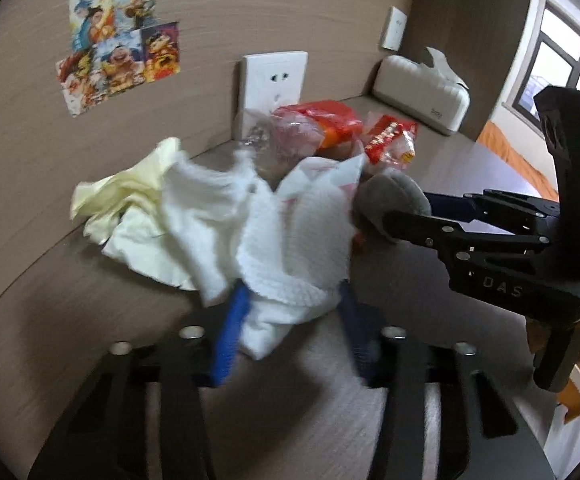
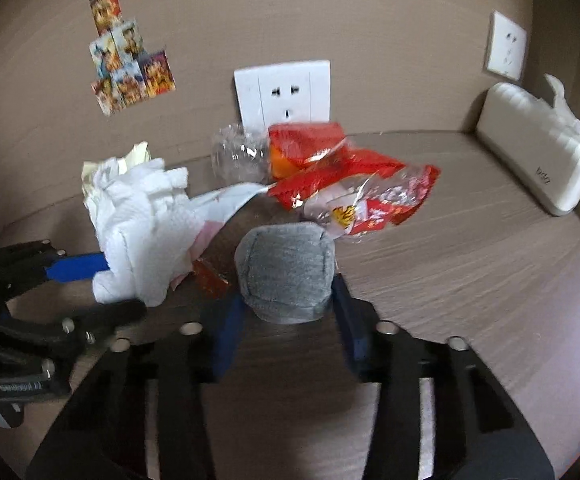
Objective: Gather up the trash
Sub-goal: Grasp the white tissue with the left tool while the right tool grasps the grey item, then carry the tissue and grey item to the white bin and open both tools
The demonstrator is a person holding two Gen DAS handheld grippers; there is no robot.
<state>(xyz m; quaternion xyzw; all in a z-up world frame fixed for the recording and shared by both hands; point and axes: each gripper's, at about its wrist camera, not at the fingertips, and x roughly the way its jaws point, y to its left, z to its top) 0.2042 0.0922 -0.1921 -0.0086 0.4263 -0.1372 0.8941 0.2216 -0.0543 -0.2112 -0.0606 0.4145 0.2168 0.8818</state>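
With the left tongs (image 1: 290,312) clamped on the white paper towel wad (image 1: 290,240) and the right tongs (image 2: 290,312) clamped on the grey fabric ball (image 2: 285,272), both on the table (image 2: 470,264), lift each straight up, keeping neighbouring wrappers (image 2: 354,188) undisturbed.

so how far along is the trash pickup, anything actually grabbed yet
Nothing looks cleared yet; no bin is in view. In hand: the left gripper is closed on the white paper towel, the right gripper on the grey ball. Left on the table: the yellow napkin, the clear plastic wrapper and the red snack wrappers.
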